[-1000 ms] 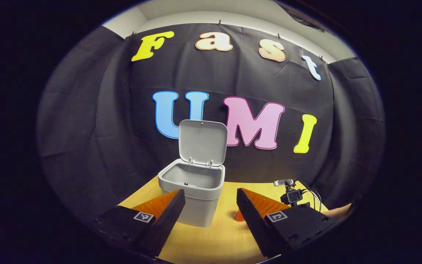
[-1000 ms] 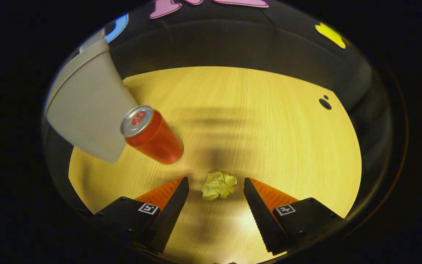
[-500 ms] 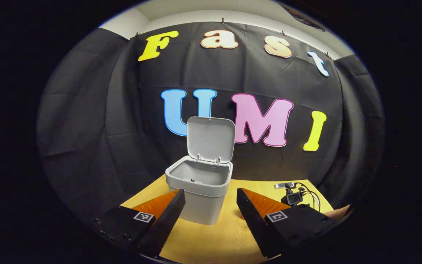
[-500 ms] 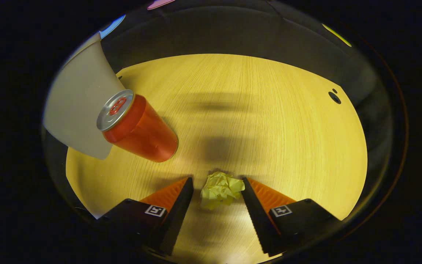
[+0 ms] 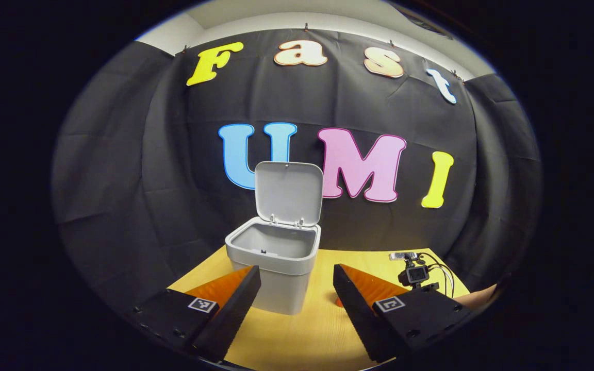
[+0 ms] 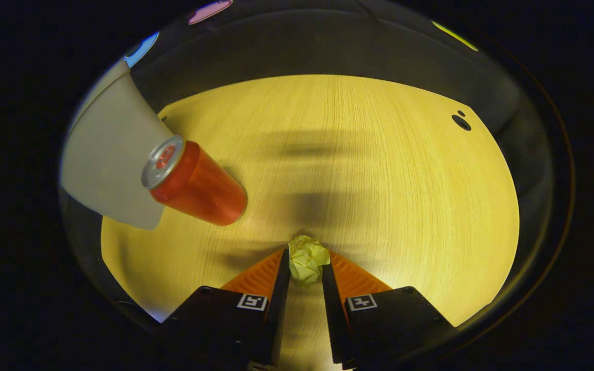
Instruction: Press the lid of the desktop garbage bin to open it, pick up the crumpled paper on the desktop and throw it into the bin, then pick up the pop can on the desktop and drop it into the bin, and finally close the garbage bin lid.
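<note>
**Paper in the pinch, bin lid up**

Left gripper view: the left gripper [image 5: 294, 288] hangs with fingers spread wide and nothing between them, facing the grey garbage bin [image 5: 275, 268] on the wooden desktop [image 5: 297, 335], its lid [image 5: 289, 192] upright. Off to the right sits a small camera on a stand [image 5: 416, 274].

Right gripper view: the bin's wall at far left, then the red pop can [image 6: 194, 183] just beside it, apparently upright. Further right, the right gripper [image 6: 304, 268] has its fingers narrowed onto the crumpled paper [image 6: 307, 259], which seems to rest on the desktop.
</note>
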### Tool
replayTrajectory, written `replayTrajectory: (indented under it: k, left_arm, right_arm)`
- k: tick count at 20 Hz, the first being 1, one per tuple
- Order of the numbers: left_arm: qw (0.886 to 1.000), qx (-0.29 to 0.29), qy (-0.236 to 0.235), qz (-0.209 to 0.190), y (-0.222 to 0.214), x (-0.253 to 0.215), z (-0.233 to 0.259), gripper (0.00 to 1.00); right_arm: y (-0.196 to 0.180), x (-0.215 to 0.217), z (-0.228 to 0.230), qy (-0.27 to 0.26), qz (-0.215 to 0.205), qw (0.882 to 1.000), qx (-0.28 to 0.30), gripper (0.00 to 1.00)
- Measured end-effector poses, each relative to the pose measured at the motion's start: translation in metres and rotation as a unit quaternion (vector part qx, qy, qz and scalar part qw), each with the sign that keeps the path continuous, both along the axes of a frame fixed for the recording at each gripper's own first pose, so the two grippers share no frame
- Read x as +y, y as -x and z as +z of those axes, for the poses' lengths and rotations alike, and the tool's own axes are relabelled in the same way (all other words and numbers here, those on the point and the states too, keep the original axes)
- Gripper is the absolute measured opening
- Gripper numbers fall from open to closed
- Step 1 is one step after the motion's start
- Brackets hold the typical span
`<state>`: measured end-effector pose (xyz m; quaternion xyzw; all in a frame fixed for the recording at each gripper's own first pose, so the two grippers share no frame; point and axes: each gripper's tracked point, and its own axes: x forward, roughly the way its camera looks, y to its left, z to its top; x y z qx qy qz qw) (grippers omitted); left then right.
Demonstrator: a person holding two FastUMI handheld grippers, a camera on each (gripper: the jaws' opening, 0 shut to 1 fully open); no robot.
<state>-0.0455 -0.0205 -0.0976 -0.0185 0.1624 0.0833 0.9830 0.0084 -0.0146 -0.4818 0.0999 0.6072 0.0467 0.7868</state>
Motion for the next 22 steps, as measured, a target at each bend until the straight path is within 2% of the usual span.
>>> replayTrajectory:
  k: [3,7,11,16,20,22]
  left_arm:
    - [1.000,0.003,-0.005,-0.018,-0.001,-0.005,-0.006,0.96]
    - [0.999,-0.002,0.003,-0.035,0.001,-0.008,-0.008,0.96]
    - [0.999,-0.004,0.014,-0.040,0.005,-0.005,-0.010,0.96]
    - [0.999,0.000,0.011,-0.046,0.015,0.002,-0.016,0.96]
    - [0.999,0.005,0.019,-0.034,0.028,0.013,-0.021,0.95]
    - [0.999,0.009,0.021,-0.025,0.035,0.021,-0.025,0.96]
  right_arm:
    - [-0.014,-0.008,0.030,0.000,-0.023,0.999,-0.041,0.41]
    - [-0.035,-0.014,0.094,0.010,-0.026,0.993,-0.117,0.41]
    - [-0.064,-0.004,0.163,0.015,0.010,0.982,-0.188,0.41]
    - [-0.108,0.052,0.264,-0.025,0.047,0.958,-0.281,0.41]
    - [-0.134,0.121,0.328,-0.087,0.090,0.936,-0.328,0.41]
    - [-0.148,0.159,0.349,-0.106,0.121,0.922,-0.353,0.40]
